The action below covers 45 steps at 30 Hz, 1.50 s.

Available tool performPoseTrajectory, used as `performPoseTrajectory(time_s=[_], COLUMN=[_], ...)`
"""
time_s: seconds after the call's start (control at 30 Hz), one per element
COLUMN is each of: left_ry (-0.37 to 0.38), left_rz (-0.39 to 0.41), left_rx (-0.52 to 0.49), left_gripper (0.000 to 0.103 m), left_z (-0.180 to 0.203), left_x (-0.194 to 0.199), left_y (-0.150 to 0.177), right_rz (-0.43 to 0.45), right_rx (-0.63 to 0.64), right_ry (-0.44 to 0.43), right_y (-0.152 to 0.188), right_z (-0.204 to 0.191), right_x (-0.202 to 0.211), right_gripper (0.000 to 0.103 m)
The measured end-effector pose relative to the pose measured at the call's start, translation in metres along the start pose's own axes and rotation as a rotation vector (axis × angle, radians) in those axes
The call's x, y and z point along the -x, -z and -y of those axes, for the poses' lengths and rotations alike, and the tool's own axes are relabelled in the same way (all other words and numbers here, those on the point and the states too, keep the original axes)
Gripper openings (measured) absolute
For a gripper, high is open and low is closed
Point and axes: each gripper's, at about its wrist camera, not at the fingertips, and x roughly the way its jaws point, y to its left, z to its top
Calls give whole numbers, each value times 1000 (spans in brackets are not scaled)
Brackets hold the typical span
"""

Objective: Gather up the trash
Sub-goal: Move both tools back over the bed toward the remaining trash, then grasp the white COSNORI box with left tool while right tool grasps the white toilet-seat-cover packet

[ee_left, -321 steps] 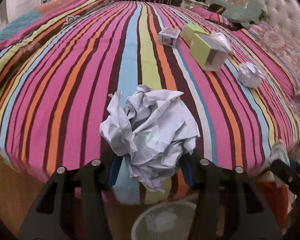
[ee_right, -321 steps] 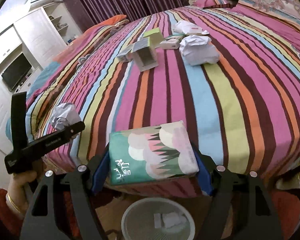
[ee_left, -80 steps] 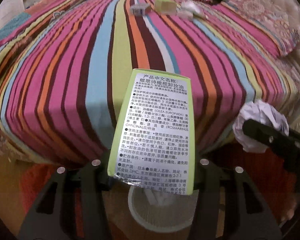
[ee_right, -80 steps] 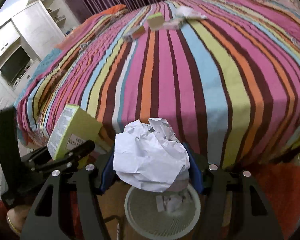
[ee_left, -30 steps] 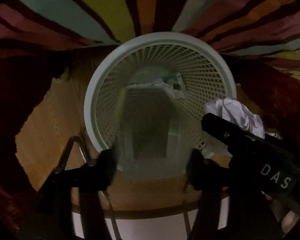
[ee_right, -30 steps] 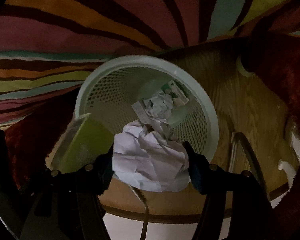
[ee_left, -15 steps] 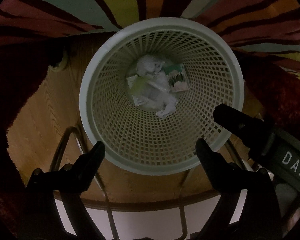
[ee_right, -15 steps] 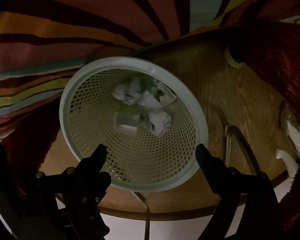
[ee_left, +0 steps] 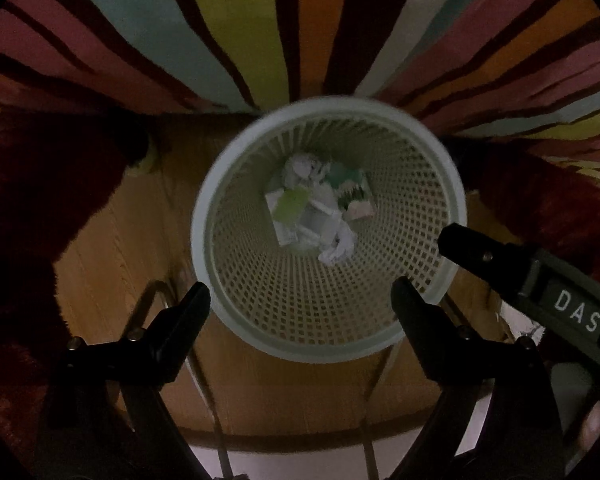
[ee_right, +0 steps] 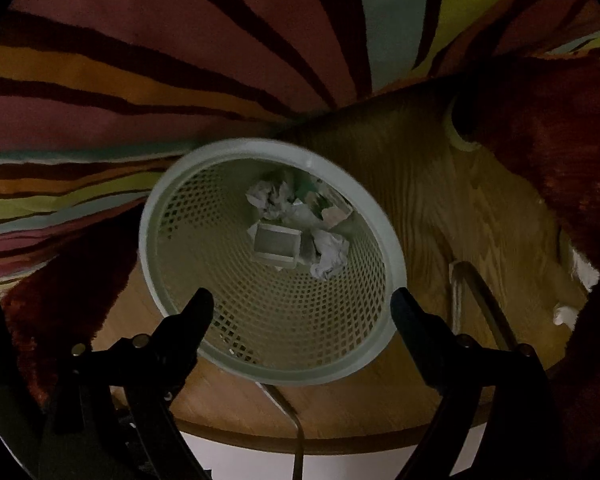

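A pale mesh waste basket (ee_left: 236,288) stands on the wooden floor below both grippers; it also shows in the right wrist view (ee_right: 384,320). At its bottom lie a green carton (ee_left: 290,210), a tissue pack (ee_left: 354,196) and crumpled paper balls (ee_left: 338,246). In the right wrist view the carton (ee_right: 276,244) and paper (ee_right: 328,256) lie there too. My left gripper (ee_left: 300,300) is open and empty above the basket's near rim. My right gripper (ee_right: 300,304) is open and empty above its near rim. The right gripper's finger (ee_left: 484,256) enters the left view at right.
The striped bedspread (ee_left: 260,32) hangs down just beyond the basket. A dark red rug (ee_left: 28,220) lies on the floor at both sides. A bent metal bar (ee_right: 480,292) stands on the wooden floor to the right of the basket.
One second ago the left gripper held the green carton and the right a crumpled paper ball over the basket. Both opened; carton and paper now lie inside. Both grippers have risen slightly.
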Motion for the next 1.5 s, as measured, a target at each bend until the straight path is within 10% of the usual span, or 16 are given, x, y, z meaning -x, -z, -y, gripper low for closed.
performPoseTrajectory(time_s=[0.57, 0.97, 1.17, 1.5], left_ry=[44, -53, -114, -66], left_rz=[294, 700, 874, 937], left_rx=[-47, -169, -179, -183], left_gripper=[89, 89, 89, 89], left_z=[7, 14, 14, 20], left_x=[77, 162, 205, 258], left_y=[22, 38, 14, -73], right_rz=[281, 760, 931, 984], right_rx=[143, 229, 271, 247], right_ry=[-69, -45, -93, -110], right_y=[28, 53, 39, -17], right_z=[-18, -19, -21, -24], right_x=[80, 173, 214, 273], right_gripper=[86, 86, 86, 86])
